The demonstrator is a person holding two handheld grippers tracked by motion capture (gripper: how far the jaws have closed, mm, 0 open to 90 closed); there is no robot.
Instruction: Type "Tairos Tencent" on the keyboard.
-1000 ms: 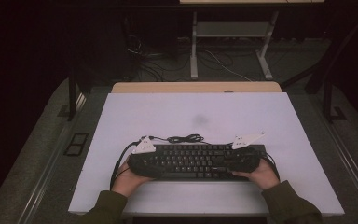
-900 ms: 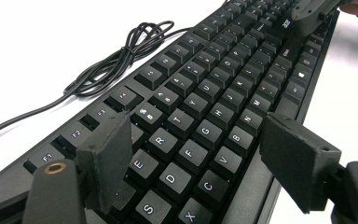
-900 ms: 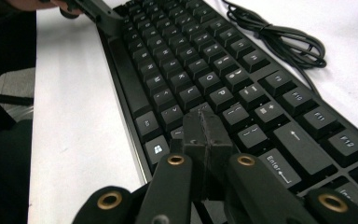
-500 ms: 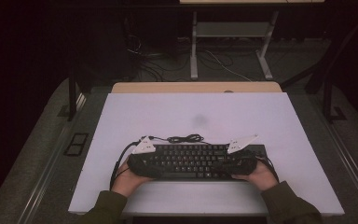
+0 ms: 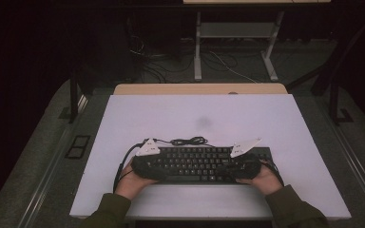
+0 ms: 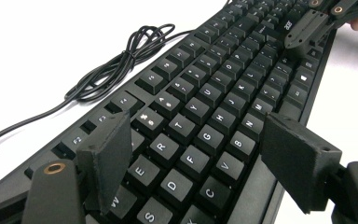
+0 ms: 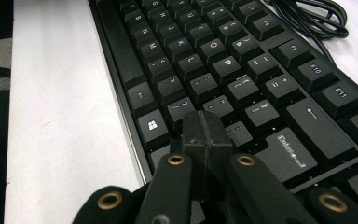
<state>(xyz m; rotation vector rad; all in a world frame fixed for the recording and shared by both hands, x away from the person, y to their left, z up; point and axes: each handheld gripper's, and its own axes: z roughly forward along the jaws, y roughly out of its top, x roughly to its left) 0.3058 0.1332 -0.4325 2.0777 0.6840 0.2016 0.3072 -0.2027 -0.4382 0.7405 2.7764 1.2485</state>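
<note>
Black keyboard (image 5: 199, 164) sits at the table's (image 5: 275, 118) near edge; left gripper (image 6: 200, 163) spread wide over the letter keys, right gripper (image 7: 205, 133) pinched shut, empty, above the bottom row: press with the closed tip, straight down.

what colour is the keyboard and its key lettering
The keyboard is black with white lettering on the keys, clearest in the left gripper view.

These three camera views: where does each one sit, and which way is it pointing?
High view: above the person's side, looking forward and down at the white table; forearms and hands show.
Left gripper view: on the left gripper, looking along the keyboard; open jaws.
Right gripper view: on the right gripper, over the Enter key; shut jaws.
Shared: keyboard, coiled cable.
</note>
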